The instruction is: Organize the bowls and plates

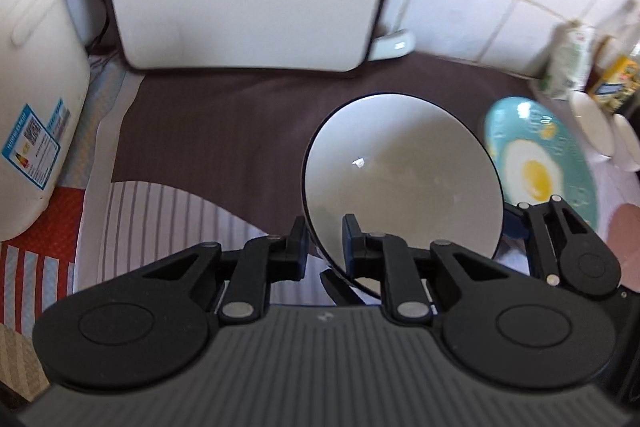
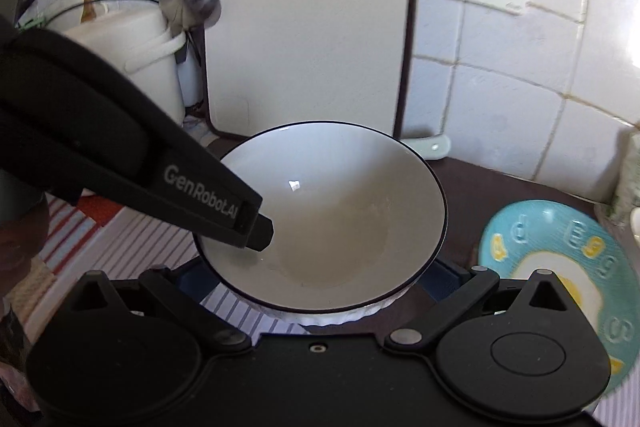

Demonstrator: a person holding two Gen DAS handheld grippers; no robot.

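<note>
L gripper [image 1: 325, 233] is narrow, pinching the near-left rim of the white bowl [image 1: 400, 183]: one finger inside, one outside the wall. Bowl has a dark rim and sits tilted over the cloth-covered worktop [image 1: 208, 131]. R gripper [image 2: 320, 277] is spread wide w/ the same bowl [image 2: 332, 211] between its fingers, low around the ribbed base; can't tell if the pads touch it. Blue egg plate [image 2: 560, 247] lies just right of the bowl, flat on the worktop. White cutting board [image 2: 308, 27] stands behind.
</note>
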